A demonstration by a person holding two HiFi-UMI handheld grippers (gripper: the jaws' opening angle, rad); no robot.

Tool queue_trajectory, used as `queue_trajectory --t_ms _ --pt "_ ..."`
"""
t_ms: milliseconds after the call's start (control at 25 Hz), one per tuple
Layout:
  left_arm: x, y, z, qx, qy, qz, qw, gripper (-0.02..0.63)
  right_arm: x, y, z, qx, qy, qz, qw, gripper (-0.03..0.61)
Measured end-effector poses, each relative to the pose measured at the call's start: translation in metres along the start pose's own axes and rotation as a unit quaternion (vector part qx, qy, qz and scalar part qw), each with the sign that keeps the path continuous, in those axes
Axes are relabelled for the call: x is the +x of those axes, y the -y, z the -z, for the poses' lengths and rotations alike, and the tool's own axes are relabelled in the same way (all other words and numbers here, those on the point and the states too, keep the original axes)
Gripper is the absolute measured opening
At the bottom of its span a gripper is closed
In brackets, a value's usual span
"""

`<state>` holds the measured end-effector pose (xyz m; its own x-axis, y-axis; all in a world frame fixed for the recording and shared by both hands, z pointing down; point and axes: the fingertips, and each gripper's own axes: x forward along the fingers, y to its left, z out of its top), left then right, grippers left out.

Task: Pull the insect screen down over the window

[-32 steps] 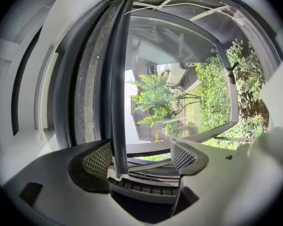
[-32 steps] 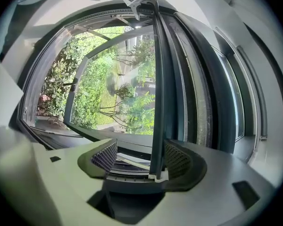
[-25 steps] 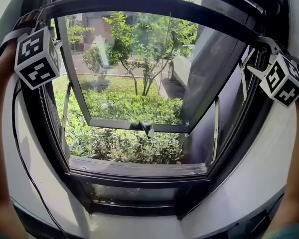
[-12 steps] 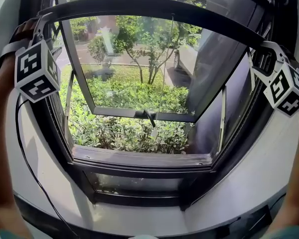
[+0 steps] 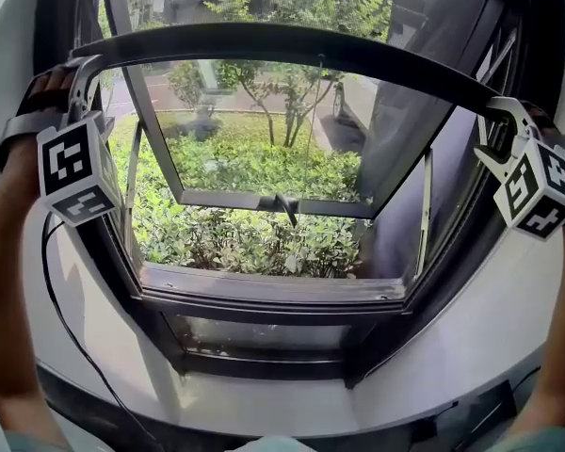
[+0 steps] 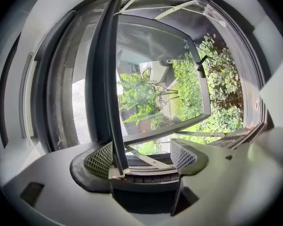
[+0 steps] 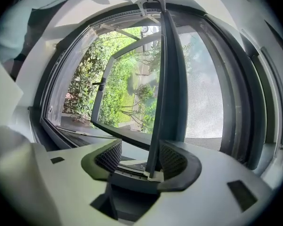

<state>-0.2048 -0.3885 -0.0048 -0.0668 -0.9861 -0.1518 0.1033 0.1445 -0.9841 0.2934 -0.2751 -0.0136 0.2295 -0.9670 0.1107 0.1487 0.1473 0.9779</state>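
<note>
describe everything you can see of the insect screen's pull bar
The pull bar is a slim, dark, smooth rail, metal or plastic by its look, spanning the upper part of the window frame. Fine grey mesh stretches away from one long edge. Each end sits between tongs: it leans on one pad of the open left tongs, and the right tongs are closing around it, one pad touching, the other apart.
</note>
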Motion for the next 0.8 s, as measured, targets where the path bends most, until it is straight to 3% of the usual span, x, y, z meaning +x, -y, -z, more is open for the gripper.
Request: queue_trajectory --t_ms 400,800 --pt "-0.013 0.055 -0.006 -0.011 0.013 0.017 0.9997 0.394 0.006 -0.060 -0.010 -0.005 0.012 -0.043 0.999 0.233" --pt "-0.024 0.100 -0.014 -0.027 0.025 0.054 0.9978 0.394 0.007 -0.098 -0.014 -0.006 0.011 -0.058 0.998 0.224"
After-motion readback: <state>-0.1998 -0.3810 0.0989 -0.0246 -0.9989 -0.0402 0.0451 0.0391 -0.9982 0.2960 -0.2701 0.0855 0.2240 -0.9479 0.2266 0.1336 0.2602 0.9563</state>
